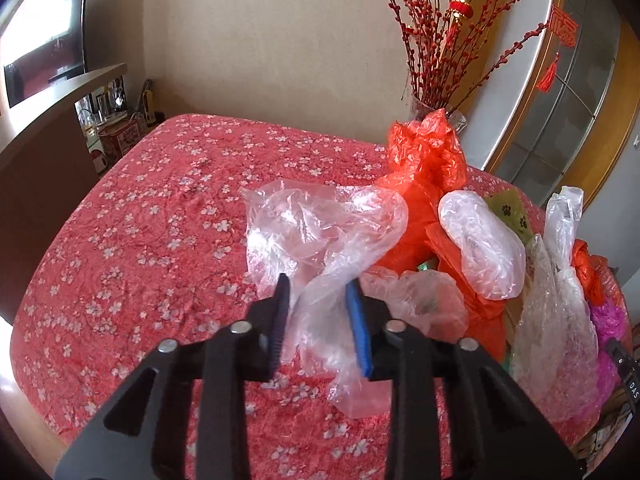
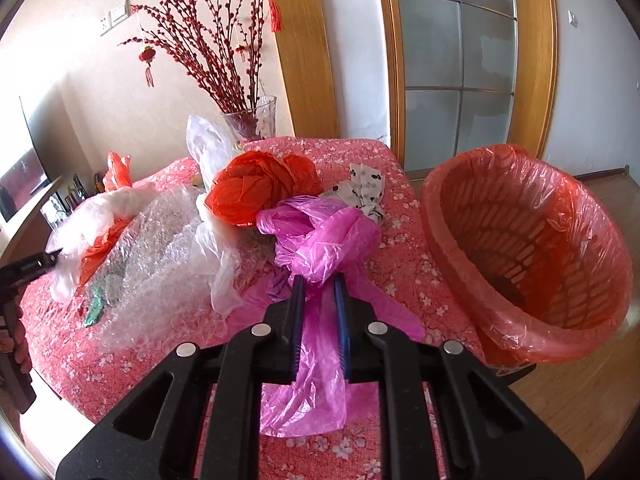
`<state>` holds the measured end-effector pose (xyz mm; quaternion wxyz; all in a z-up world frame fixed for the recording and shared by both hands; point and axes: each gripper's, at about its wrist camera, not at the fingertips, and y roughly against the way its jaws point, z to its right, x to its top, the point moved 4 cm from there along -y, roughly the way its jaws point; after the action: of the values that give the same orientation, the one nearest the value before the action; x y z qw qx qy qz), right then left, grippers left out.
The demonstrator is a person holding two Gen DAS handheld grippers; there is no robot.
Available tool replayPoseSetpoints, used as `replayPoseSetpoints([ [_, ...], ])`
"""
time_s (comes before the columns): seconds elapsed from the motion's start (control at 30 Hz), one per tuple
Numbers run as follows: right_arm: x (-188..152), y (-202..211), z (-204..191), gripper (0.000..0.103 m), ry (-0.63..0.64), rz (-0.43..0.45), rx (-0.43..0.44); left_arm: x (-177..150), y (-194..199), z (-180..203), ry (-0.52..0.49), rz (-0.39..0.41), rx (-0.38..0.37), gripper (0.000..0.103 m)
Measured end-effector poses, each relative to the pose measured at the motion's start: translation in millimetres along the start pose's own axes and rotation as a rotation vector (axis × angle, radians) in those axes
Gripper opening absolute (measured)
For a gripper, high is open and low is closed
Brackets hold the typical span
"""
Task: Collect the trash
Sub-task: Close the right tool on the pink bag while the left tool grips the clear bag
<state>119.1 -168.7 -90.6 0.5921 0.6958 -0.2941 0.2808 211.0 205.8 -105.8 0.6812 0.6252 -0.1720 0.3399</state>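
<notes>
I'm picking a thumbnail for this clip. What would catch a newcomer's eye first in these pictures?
First, the heap of crumpled plastic on the red floral tablecloth: an orange bag at its middle, bubble wrap to its left. Next, the two grips: the right gripper is shut on the pink bag, the left gripper on a clear bag. Then the red-lined basket, off the table's right edge, and the red branches behind.

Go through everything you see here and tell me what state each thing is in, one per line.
Left tool: shut on clear bag.
Right tool: shut on pink bag.
Basket: lined with red bag, tilted, nearly empty.
Orange bag: crumpled on the table.
Bubble wrap: lying loose.
Vase: upright, holding red branches.
</notes>
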Motion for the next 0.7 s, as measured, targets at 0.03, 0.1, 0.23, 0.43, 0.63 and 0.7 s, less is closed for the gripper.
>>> replayPoseSetpoints([
  [0.03,1,2,0,0.014,-0.001,0.005,0.003,0,-1,-1,0.006,-0.001,-0.013,0.011],
  [0.1,2,4,0,0.013,0.000,0.012,0.006,1,0,-4,0.020,0.010,-0.026,0.004],
  [0.23,5,11,2,0.012,-0.011,0.029,0.014,4,13,-15,0.039,0.050,-0.036,0.003],
  [0.43,10,24,5,0.012,-0.019,0.061,0.020,14,42,-20,0.044,0.110,-0.048,0.003],
  [0.63,17,38,11,0.012,-0.028,0.100,0.018,23,73,-3,0.017,0.165,-0.100,0.003],
  [0.7,21,45,14,0.012,-0.032,0.118,0.014,24,83,7,-0.003,0.178,-0.126,0.003],
])
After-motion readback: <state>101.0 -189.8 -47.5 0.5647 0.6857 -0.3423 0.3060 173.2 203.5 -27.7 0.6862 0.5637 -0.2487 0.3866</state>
